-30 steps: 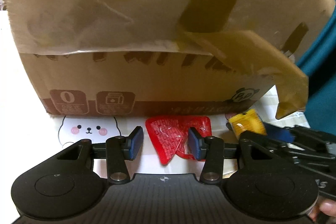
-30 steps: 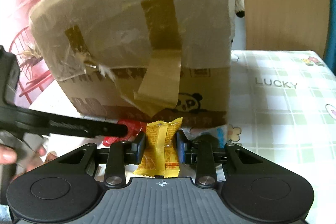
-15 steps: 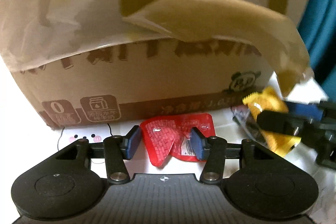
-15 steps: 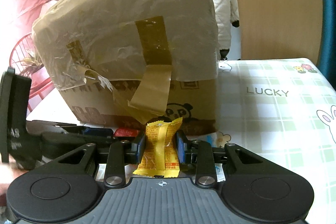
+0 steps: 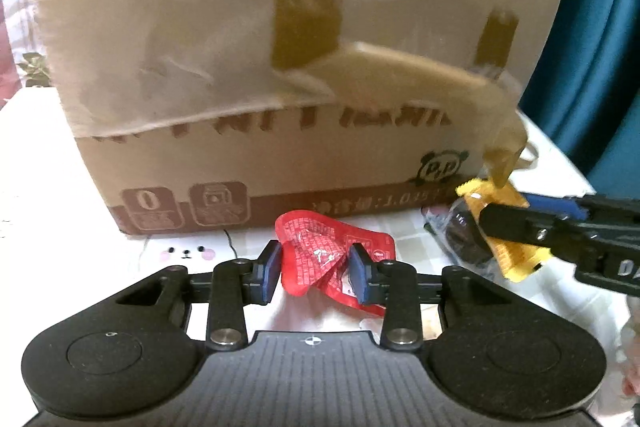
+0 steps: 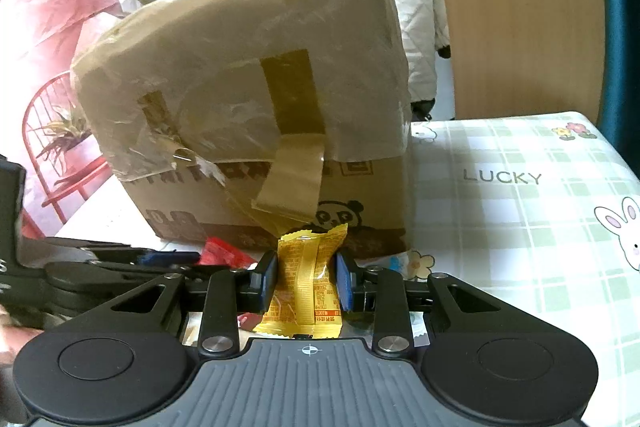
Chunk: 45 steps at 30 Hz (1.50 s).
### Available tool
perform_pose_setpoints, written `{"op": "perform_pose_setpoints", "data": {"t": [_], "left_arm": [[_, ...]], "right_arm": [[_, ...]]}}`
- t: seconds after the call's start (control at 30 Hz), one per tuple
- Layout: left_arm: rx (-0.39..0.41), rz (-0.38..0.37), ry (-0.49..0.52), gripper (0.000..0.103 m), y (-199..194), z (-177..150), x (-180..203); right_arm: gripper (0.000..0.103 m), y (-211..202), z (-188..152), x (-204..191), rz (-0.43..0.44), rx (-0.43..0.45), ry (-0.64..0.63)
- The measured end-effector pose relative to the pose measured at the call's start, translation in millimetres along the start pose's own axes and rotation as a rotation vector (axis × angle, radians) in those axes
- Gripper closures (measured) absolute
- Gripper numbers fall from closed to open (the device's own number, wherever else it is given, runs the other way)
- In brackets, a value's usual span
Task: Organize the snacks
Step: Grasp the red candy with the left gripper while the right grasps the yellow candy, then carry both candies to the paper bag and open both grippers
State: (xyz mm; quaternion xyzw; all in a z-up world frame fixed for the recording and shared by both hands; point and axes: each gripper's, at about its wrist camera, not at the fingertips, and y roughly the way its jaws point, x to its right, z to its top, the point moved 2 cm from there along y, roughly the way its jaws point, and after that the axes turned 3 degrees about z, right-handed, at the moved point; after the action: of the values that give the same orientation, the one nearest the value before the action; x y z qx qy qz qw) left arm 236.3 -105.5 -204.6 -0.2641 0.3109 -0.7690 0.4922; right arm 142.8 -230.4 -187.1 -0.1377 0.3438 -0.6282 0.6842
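Red snack packet [image 5: 330, 259] lies crumpled on the bench [image 6: 520, 227], just in front of the cardboard box [image 5: 280, 67], between the left claw [image 5: 316, 269] pads, which are closing on it. Judgement: pinch the thick folded middle, or the glossy film may slip. Right claw [image 6: 306, 281] is clamped on an upright yellow snack packet [image 6: 308, 279] (crinkly, with a back seam). The box is matte, with loose tape hanging.

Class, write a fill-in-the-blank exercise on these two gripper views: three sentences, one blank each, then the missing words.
1. The right gripper holds a ____ snack packet.
2. The red snack packet sits between the jaws of the ____ gripper.
3. The animal printed on the cardboard box is a ____.

Missing words: yellow; left; panda
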Motion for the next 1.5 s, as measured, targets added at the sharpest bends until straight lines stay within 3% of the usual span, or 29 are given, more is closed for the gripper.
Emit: {"op": "perform_pose_setpoints", "data": {"t": [0.53, 0.73, 0.93, 1.1, 1.23, 1.37, 1.5], "left_arm": [[0.145, 0.061, -0.099, 0.064, -104.5, -10.4, -50.4], [0.262, 0.069, -0.109, 0.064, -130.0, 15.8, -50.9], [0.435, 0.065, -0.046, 0.064, -161.4, 63.4, -38.4], [0.496, 0.039, -0.010, 0.063, -156.4, 113.6, -26.2], [0.484, 0.039, 0.012, 0.063, -129.9, 147.3, -21.8], [0.427, 0.047, 0.027, 0.063, -87.9, 172.0, -19.4], [0.397, 0.031, 0.023, 0.060, -60.9, 174.0, -24.9]], "right_arm": [[0.075, -14.5, -7.6, -45.8, 0.084, -0.025, -0.074], [0.075, -40.0, 21.1, -66.0, 0.137, 0.054, -0.124], [0.075, -74.5, 80.7, -76.7, 0.193, 0.204, -0.157], [0.074, -72.2, 135.5, -70.0, 0.161, 0.273, -0.190], [0.074, -41.6, 170.6, -66.3, 0.120, 0.249, -0.203], [0.074, -8.7, 183.3, -71.2, 0.091, 0.207, -0.225], [0.073, 16.2, 180.6, -75.0, 0.067, 0.174, -0.236]]}}
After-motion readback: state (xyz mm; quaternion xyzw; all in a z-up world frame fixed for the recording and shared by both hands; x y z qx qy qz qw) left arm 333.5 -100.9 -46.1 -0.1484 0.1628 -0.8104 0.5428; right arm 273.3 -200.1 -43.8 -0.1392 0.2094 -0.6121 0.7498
